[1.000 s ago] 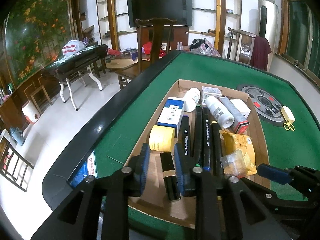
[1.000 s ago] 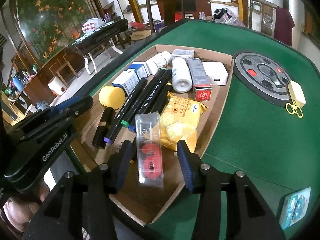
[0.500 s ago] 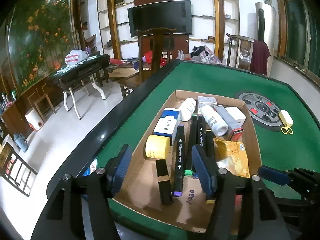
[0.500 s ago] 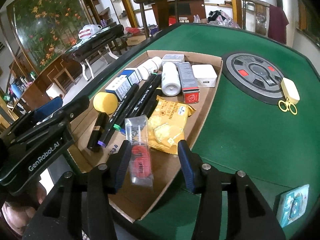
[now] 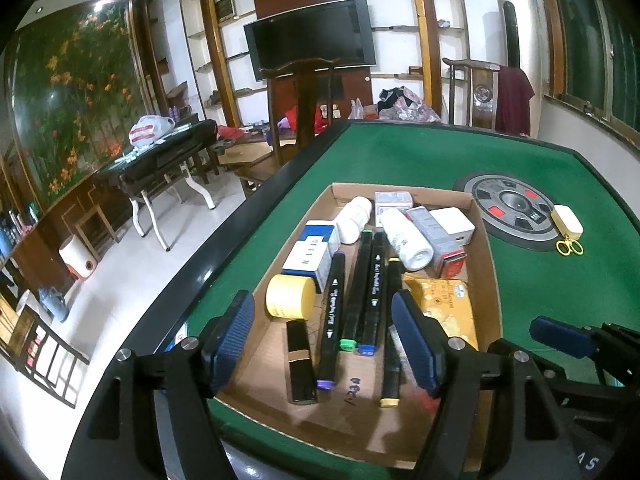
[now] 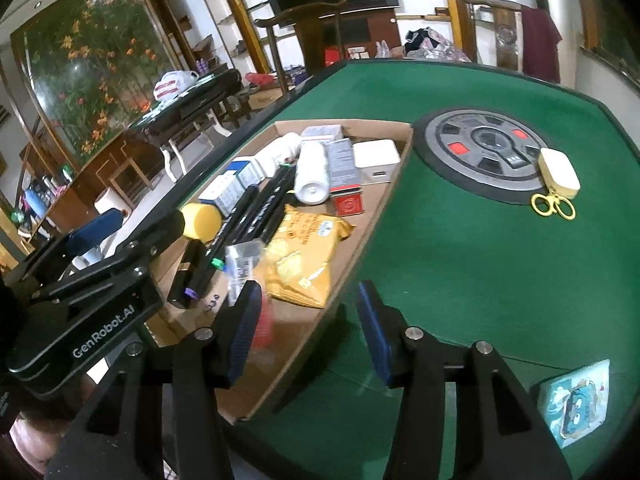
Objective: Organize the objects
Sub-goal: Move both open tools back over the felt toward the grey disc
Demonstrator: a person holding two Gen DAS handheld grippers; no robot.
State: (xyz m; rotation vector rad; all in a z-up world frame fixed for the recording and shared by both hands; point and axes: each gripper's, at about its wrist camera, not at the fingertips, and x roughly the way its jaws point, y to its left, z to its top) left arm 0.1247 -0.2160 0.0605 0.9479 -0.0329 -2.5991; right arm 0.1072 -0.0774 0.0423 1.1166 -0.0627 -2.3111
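A shallow cardboard box (image 5: 400, 190) on the green table holds several black markers (image 5: 362, 288), a yellow jar (image 5: 290, 296), a black lipstick-like tube (image 5: 300, 360) and a yellow snack packet (image 5: 444, 304). My left gripper (image 5: 322, 300) hovers above the box's near end. Its jaws are opening and the pads touch nothing; the tube and markers lie below them. My right gripper (image 6: 308, 290) is open over the box's (image 6: 344, 122) right rim with nothing between its fingers. A blurred clear packet (image 6: 244, 264) with something red inside lies by its left finger.
White bottles and small cartons fill the box's far end. A round grey console (image 5: 512, 208) sits in the table's middle, with a cream case and yellow scissors (image 5: 566, 224) on its edge. A cartoon card (image 6: 572, 400) lies near right. The table's black edge runs along the left.
The left jaws have spread wide and left the black tube lying in the box. Both grippers have drawn back and up. The clear packet is no longer between the right fingers.
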